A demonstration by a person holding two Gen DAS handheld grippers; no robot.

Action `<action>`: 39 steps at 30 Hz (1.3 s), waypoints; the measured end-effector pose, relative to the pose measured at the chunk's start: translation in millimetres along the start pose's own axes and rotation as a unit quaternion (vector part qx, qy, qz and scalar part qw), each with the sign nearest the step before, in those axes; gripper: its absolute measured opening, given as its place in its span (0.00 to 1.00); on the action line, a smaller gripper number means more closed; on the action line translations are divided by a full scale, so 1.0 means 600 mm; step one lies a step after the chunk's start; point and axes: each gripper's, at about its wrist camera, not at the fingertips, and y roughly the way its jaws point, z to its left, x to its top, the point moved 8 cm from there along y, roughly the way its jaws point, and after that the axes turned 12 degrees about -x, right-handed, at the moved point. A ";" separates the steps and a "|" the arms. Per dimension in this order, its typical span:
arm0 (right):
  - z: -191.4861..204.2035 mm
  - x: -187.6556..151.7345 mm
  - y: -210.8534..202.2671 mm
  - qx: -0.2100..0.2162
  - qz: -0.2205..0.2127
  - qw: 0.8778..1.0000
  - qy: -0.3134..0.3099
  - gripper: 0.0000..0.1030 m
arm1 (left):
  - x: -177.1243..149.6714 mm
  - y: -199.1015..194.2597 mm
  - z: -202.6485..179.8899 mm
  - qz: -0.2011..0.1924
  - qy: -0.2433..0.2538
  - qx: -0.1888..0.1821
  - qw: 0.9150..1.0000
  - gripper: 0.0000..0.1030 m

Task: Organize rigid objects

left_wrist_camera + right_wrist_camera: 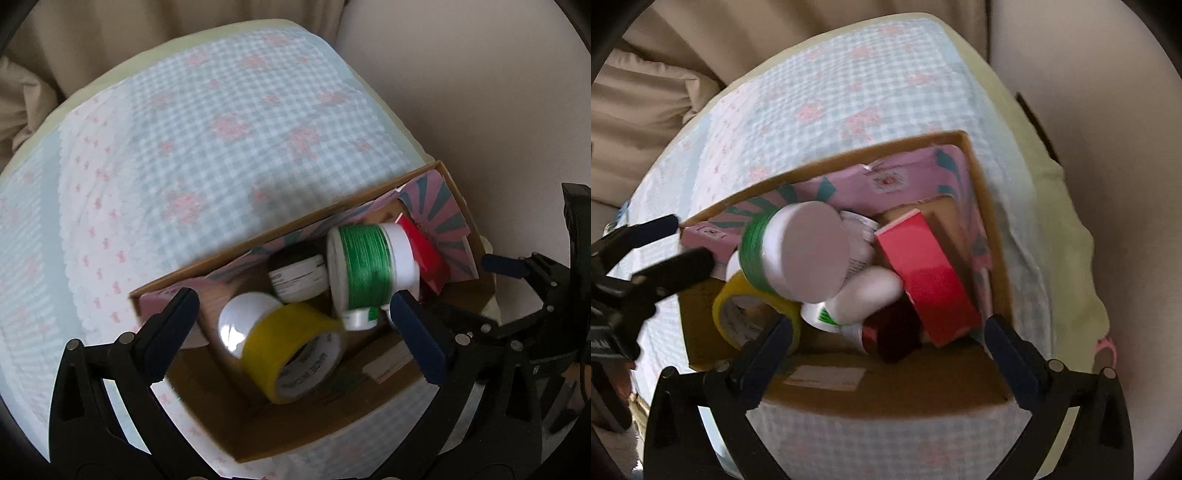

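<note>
A brown cardboard box [166,286] [990,206] sits on the checked cloth. Inside lie a yellow tape roll [291,350] [738,314], a green thread spool with white ends [364,267] [798,251], a dark jar with a white label [295,275], a red box [421,251] [923,277] and small white bottles [868,295]. My left gripper [291,310] is open and empty above the box's near side, over the tape roll. My right gripper [890,339] is open and empty over the box's near edge. The left gripper [676,240] also shows in the right wrist view.
A blue-and-white checked cloth with pink flowers [221,129] [849,92] covers the table. Beige cushions [646,110] lie behind it and a pale wall [498,92] is at the right. A pink patterned liner [908,177] lines the box's far wall.
</note>
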 end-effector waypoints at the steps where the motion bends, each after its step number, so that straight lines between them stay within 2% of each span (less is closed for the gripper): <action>1: -0.003 -0.002 -0.003 -0.004 -0.003 1.000 0.002 1.00 | -0.004 -0.004 0.002 0.000 -0.003 -0.001 1.000 1.00; 12: 0.020 -0.019 -0.056 -0.002 -0.023 1.000 -0.004 1.00 | -0.035 -0.073 0.007 -0.027 -0.015 0.002 1.000 1.00; 17: 0.037 -0.030 -0.107 -0.002 -0.046 0.999 -0.004 1.00 | -0.055 -0.139 0.007 -0.057 -0.017 0.004 0.998 1.00; 23: 0.070 -0.052 -0.193 -0.002 -0.080 0.997 -0.008 1.00 | -0.098 -0.266 0.003 -0.112 -0.031 0.011 0.993 1.00; 28: 0.124 -0.076 -0.299 0.002 -0.124 0.992 -0.022 1.00 | -0.148 -0.420 0.003 -0.184 -0.037 0.029 0.982 1.00; 31: 0.160 -0.087 -0.363 -0.010 -0.157 0.987 -0.038 1.00 | -0.183 -0.502 0.006 -0.218 -0.043 0.039 0.974 1.00; 35: 0.217 -0.108 -0.472 -0.007 -0.202 0.978 -0.042 1.00 | -0.239 -0.624 0.008 -0.276 -0.046 0.074 0.957 1.00; 39: 0.269 -0.134 -0.558 -0.012 -0.254 0.965 -0.059 1.00 | -0.300 -0.709 0.023 -0.319 -0.067 0.094 0.941 1.00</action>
